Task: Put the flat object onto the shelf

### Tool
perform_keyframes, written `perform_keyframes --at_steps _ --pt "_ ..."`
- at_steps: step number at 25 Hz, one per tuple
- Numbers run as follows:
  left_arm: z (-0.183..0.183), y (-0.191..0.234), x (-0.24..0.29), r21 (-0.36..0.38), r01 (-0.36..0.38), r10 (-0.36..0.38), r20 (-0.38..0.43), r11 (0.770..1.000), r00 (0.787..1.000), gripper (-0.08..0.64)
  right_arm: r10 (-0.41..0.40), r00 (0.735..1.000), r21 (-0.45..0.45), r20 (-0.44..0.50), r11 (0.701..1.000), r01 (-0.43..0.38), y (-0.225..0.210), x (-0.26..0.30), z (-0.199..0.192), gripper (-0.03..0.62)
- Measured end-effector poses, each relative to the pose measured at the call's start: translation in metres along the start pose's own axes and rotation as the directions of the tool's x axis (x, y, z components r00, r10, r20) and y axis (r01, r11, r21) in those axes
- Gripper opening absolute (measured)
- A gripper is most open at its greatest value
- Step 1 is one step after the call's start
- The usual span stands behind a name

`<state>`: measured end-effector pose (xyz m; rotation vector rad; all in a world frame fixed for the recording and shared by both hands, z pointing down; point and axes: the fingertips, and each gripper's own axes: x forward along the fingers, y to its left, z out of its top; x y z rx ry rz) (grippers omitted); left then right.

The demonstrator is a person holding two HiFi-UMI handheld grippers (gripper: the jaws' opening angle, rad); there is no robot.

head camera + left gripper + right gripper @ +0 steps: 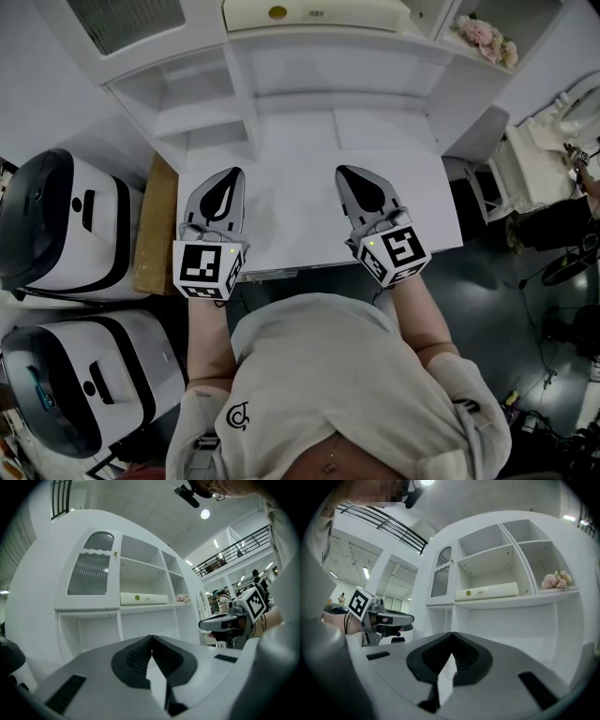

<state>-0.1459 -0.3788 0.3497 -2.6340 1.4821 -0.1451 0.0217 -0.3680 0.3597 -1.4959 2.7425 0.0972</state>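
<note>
We see a person's shirt [328, 394] nearest, left gripper [235, 174] and right gripper [343, 172] closed on nothing, flat object [314, 16] on shelf [337, 44], top edge cut off.

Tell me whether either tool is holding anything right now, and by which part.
Nothing is held. The left tool and right tool are both shut with nothing between their jaws; the flat cream object lies on the shelf, apart from both.

Open white tabletop [300, 206] ahead; on the shelf [356, 45] above, a flat cream box [319, 14] mid-span, pink flowers [487, 37] at right.
</note>
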Motion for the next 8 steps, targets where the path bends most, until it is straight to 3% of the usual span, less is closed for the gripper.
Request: perform_keyframes --at_steps 8 --pt "-0.0029 0.0005 0.0036 -0.008 0.01 -0.01 -0.001 1.0 1.0 0.014 0.004 1.0 -0.007 -0.003 1.0 -0.004 -0.0015 0.0005 -0.0035 0.005"
